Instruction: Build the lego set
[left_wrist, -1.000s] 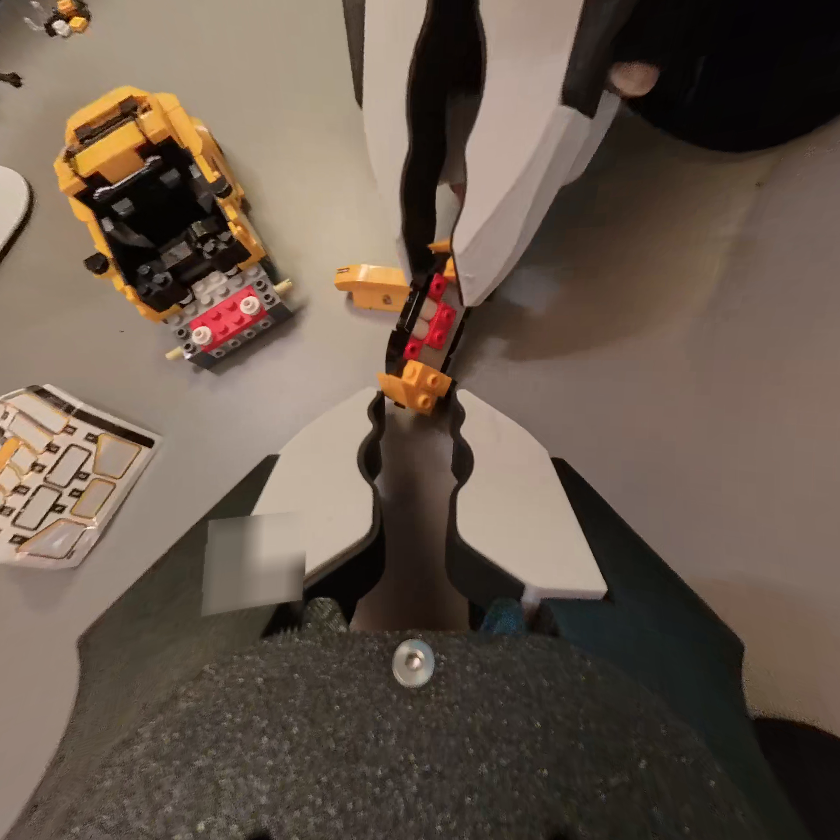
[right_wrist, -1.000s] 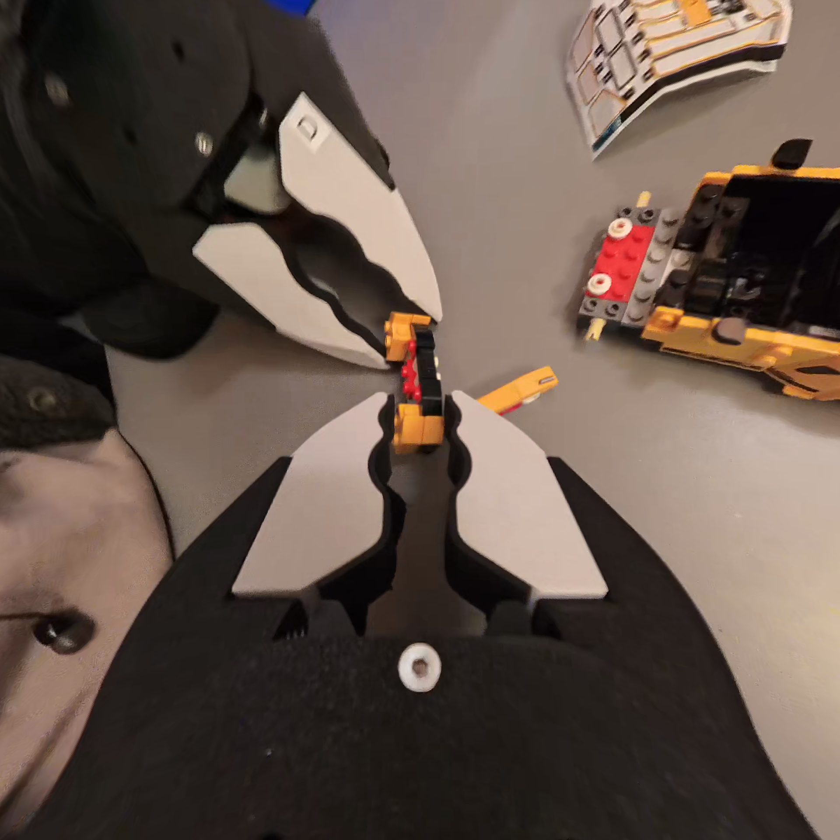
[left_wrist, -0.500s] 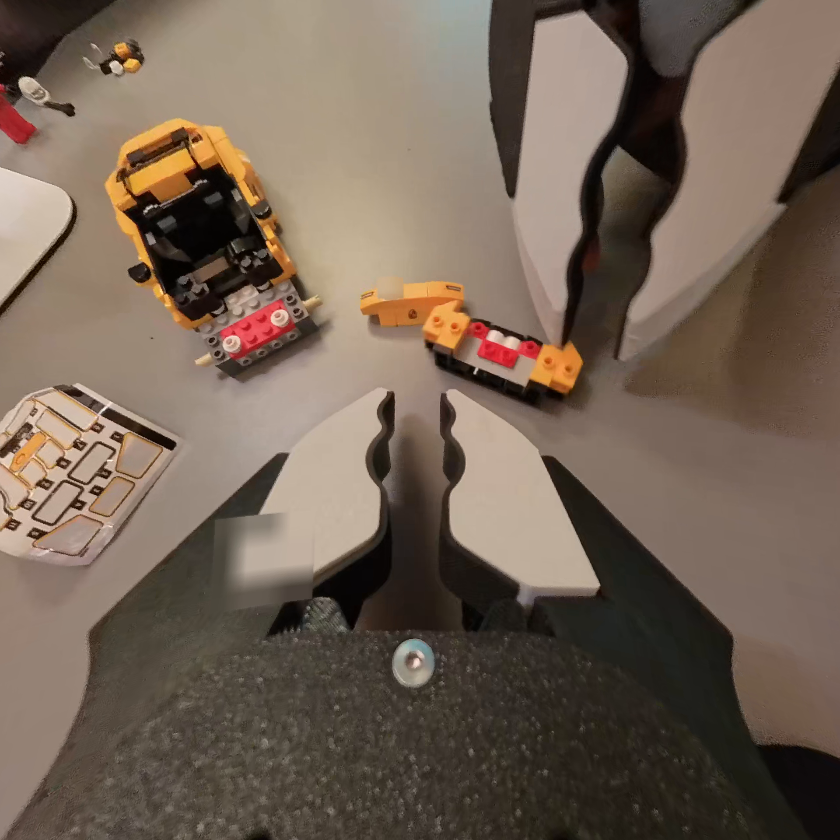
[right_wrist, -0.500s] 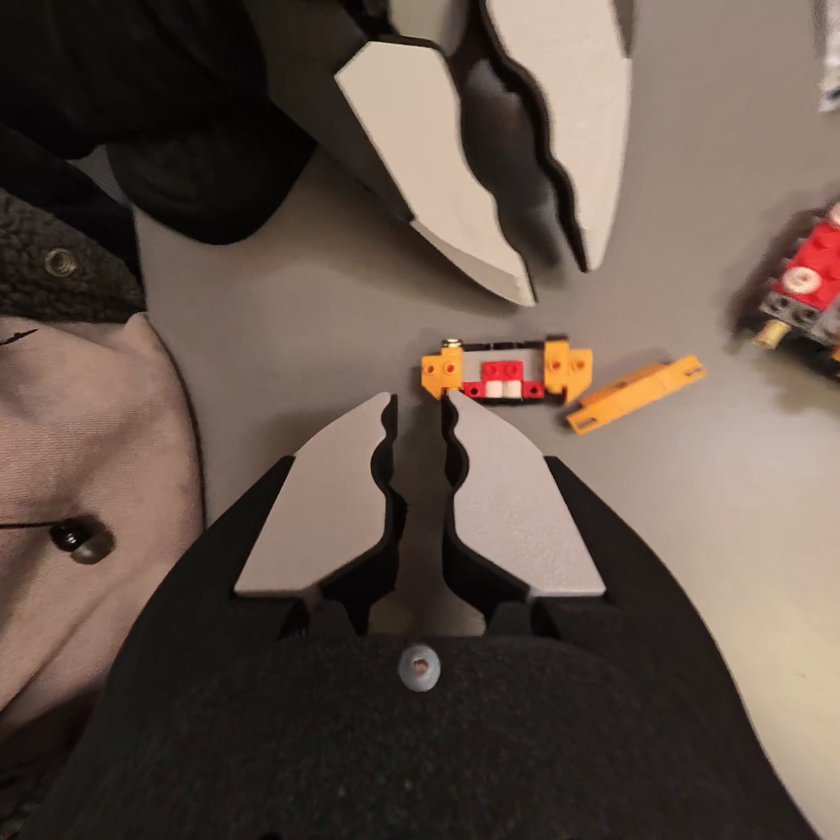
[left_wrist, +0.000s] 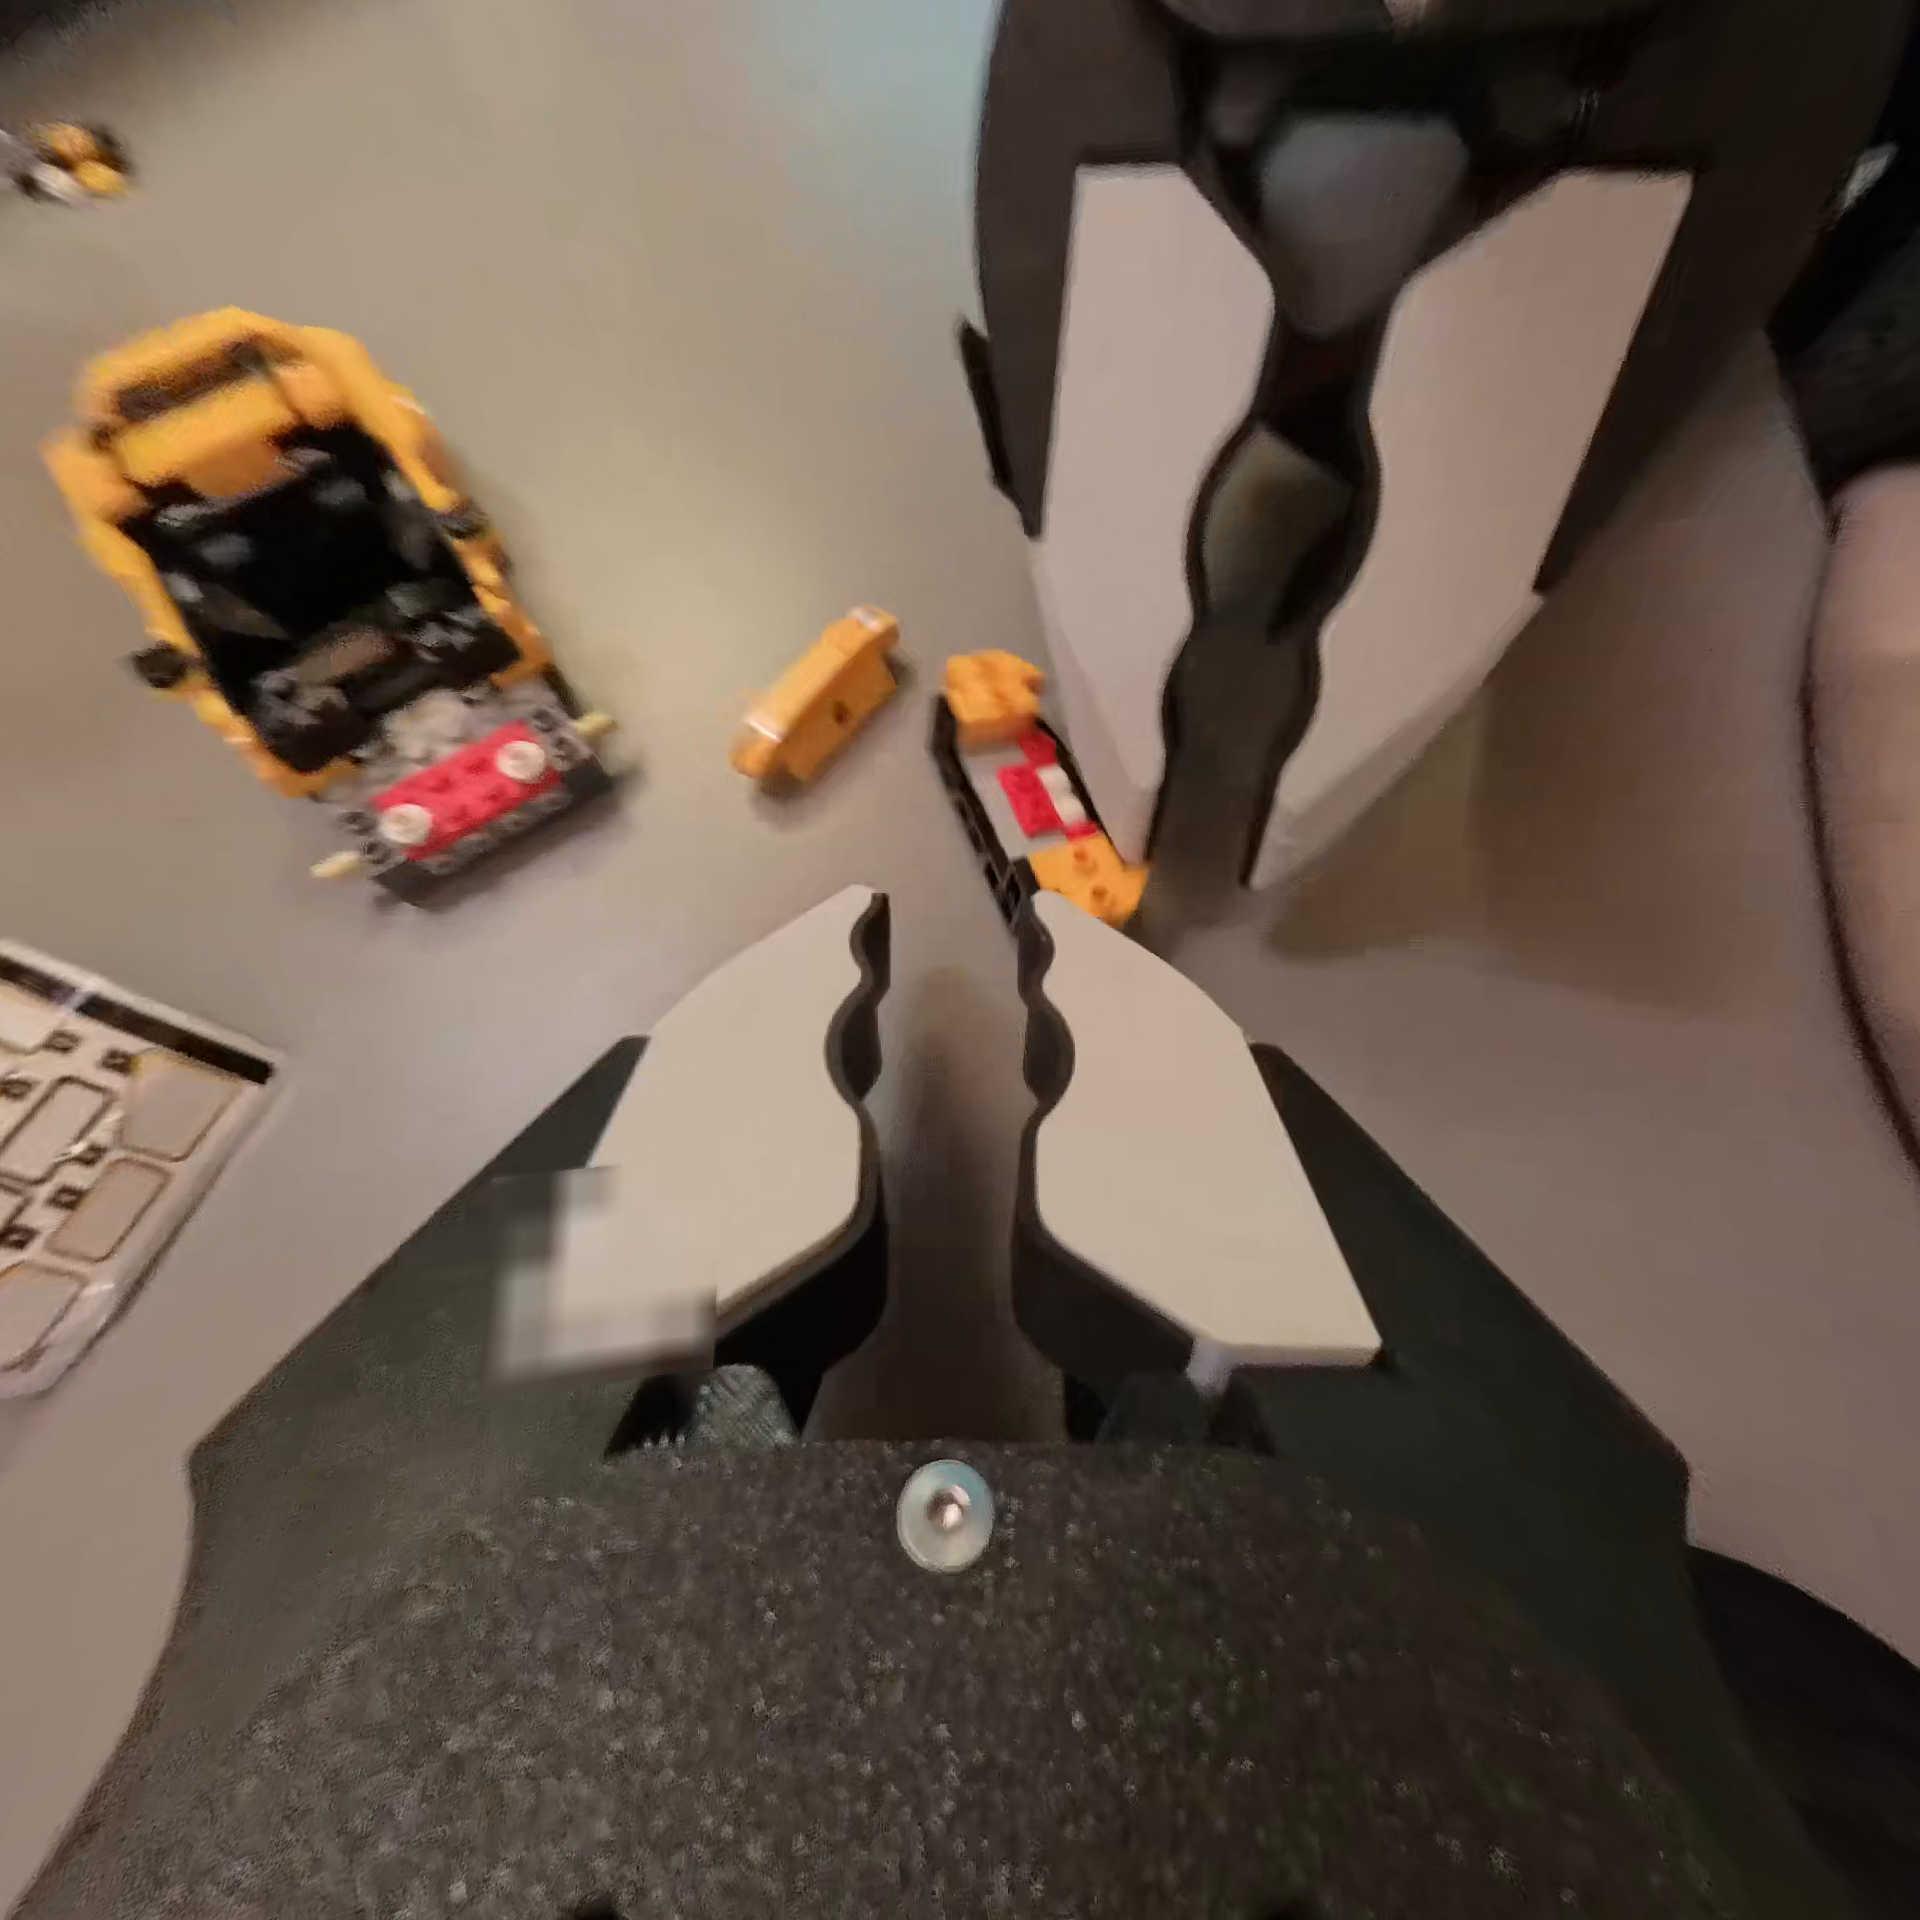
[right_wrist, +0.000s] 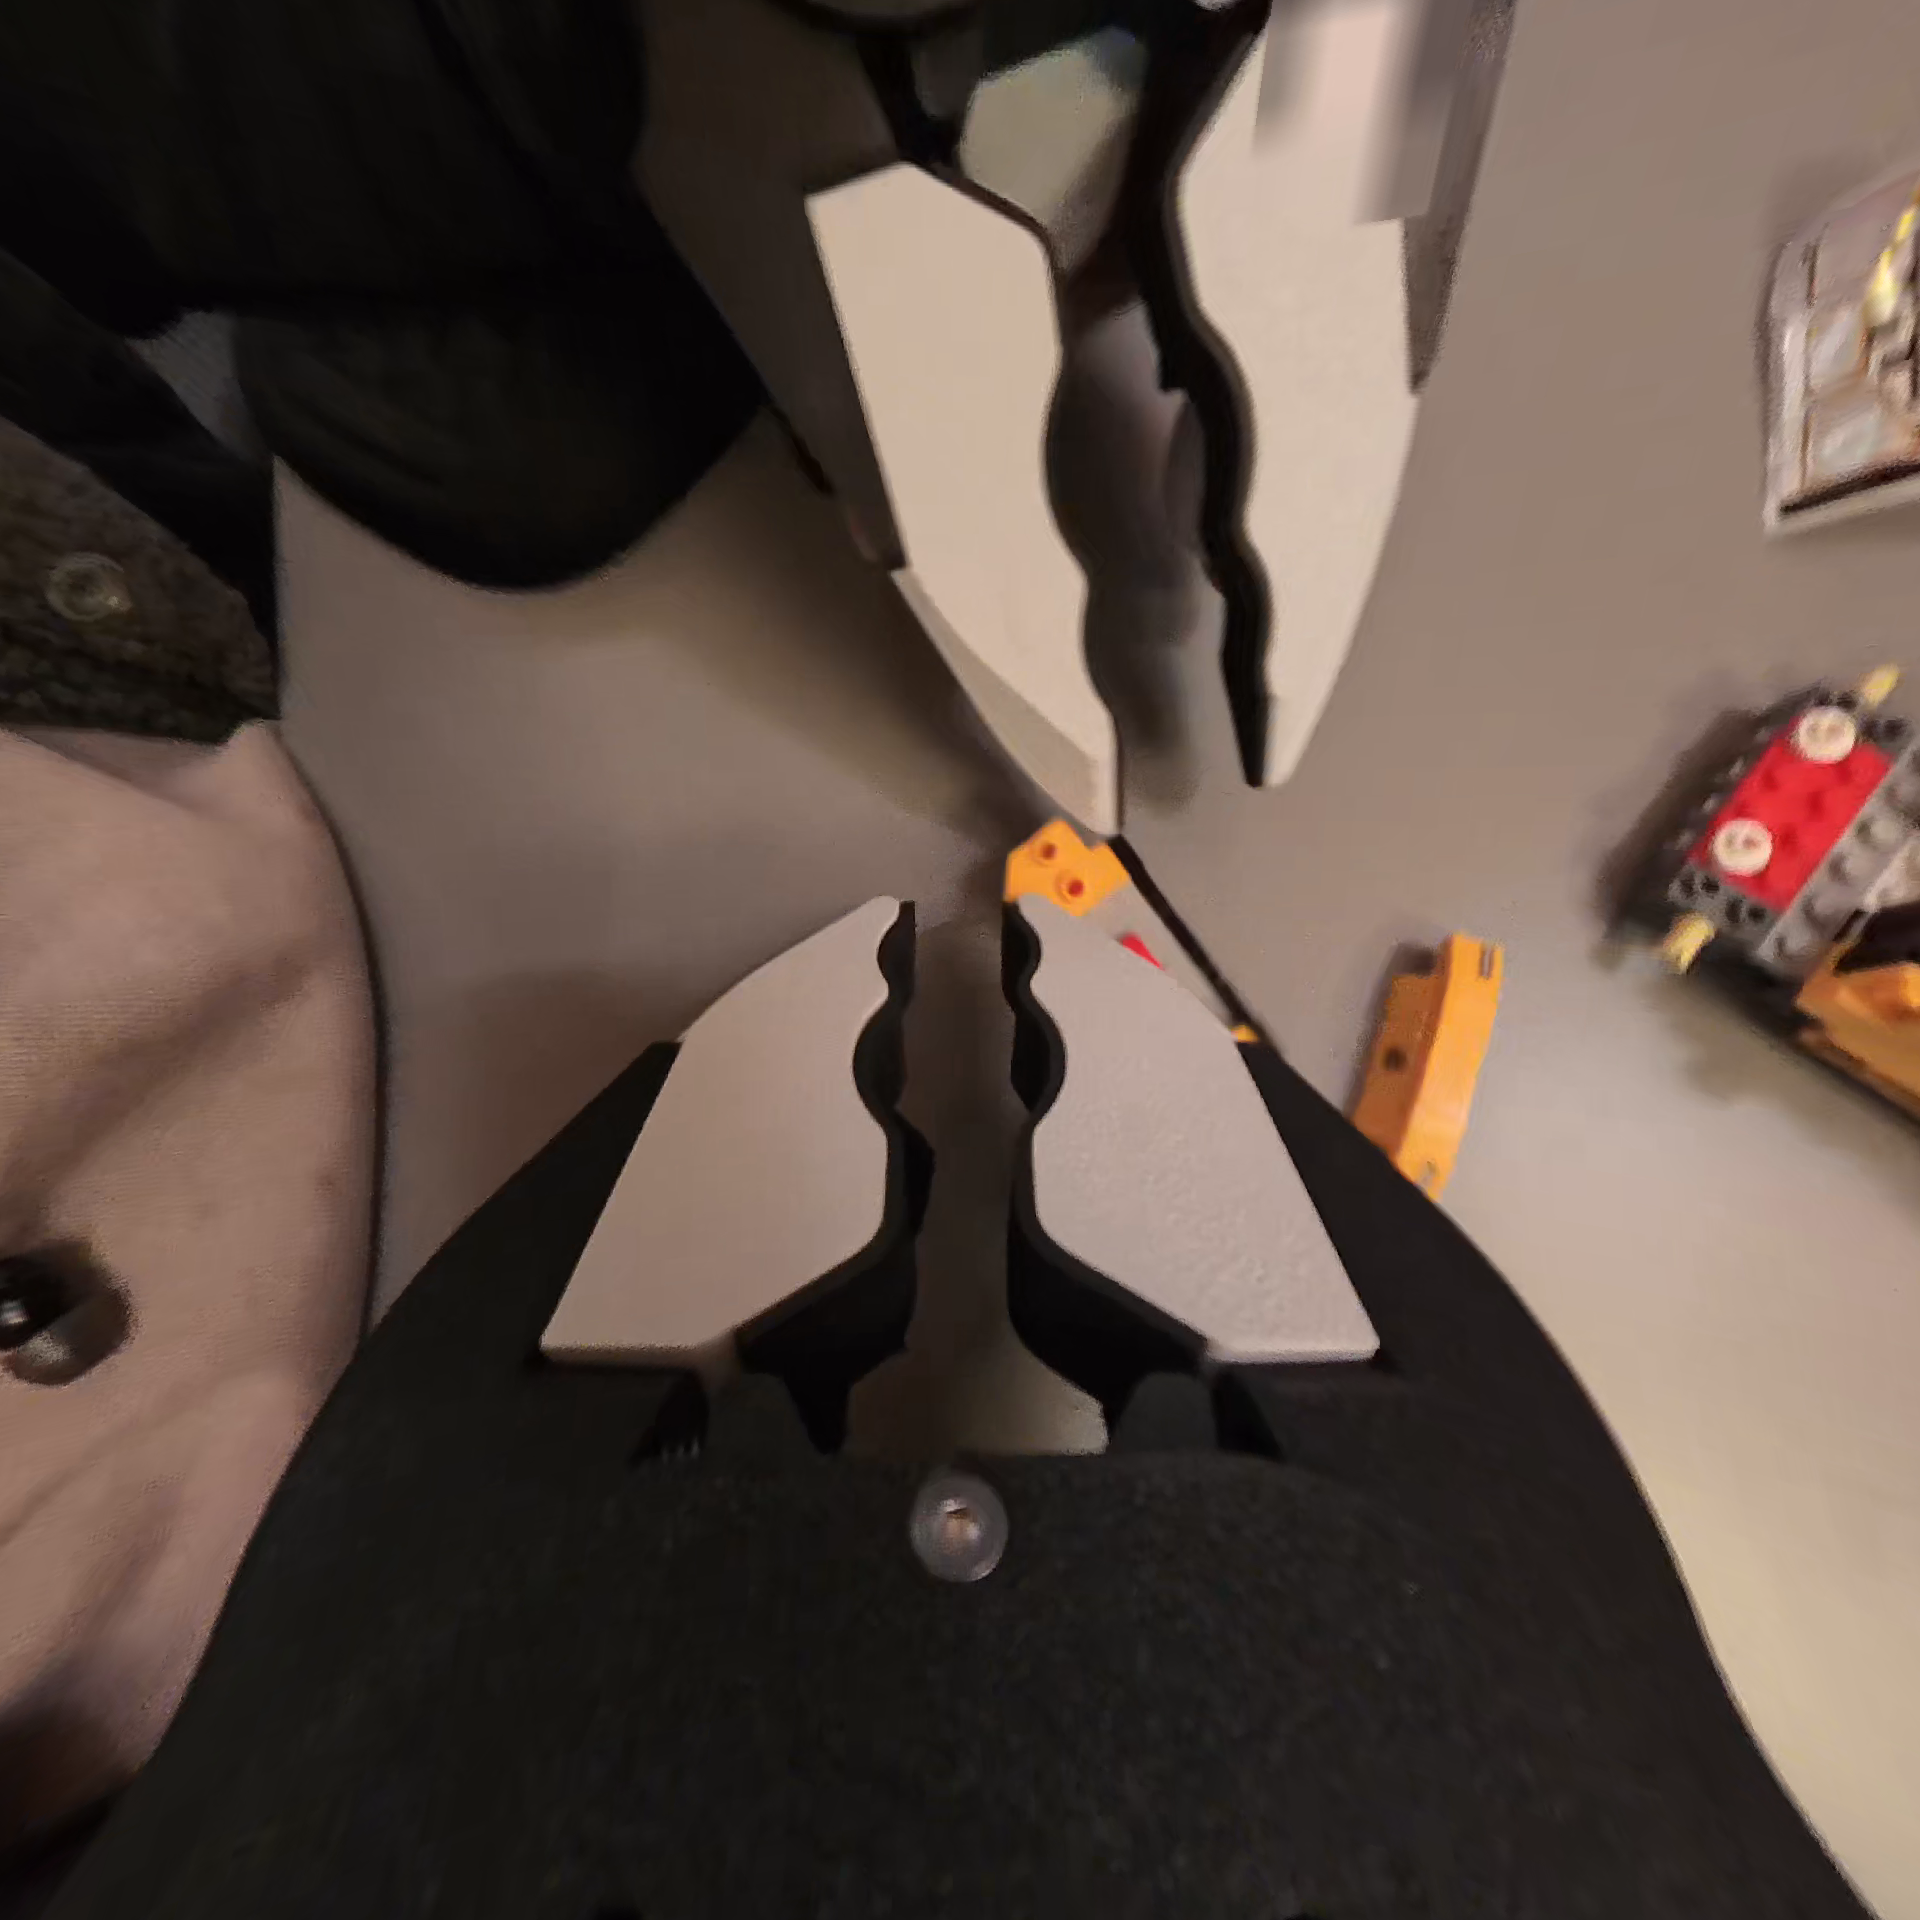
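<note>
Left wrist view, nearest first: left gripper (left_wrist: 956, 914) low over the grey table (left_wrist: 1455, 1143), jaws apart, nothing between them. Right at the tip of its right-hand finger (left_wrist: 1132, 1122), the small brick strip (left_wrist: 1023, 795), black-edged with red and white middle and an orange block at each end, flat on the table. Beyond that strip, right gripper (left_wrist: 1205, 862) pointing down at it, jaws parted, empty, near tip just beside the strip's orange end. Slightly left, a loose orange piece (left_wrist: 816, 707), apart from the strip. Farther left, the yellow and black car body (left_wrist: 301, 582), open on top, red plate with two white studs at its near end, blurred. At the left edge, a sticker sheet (left_wrist: 94, 1164) with outlined shapes; print too blurred to read. Top-left corner, a few tiny loose bits (left_wrist: 68, 171), unclear.

Right wrist view, same order: right gripper (right_wrist: 956, 914) released, empty, strip (right_wrist: 1065, 878) mostly hidden behind its right-hand finger (right_wrist: 1174, 1164), one orange end showing. Just past it, left gripper (right_wrist: 1184, 800) open, one tip touching or nearly touching that end. Off right, orange piece (right_wrist: 1429, 1060), then car body (right_wrist: 1808, 831), then sticker sheet (right_wrist: 1849, 364) at the far edge. No brand marks or legible writing anywhere.
</note>
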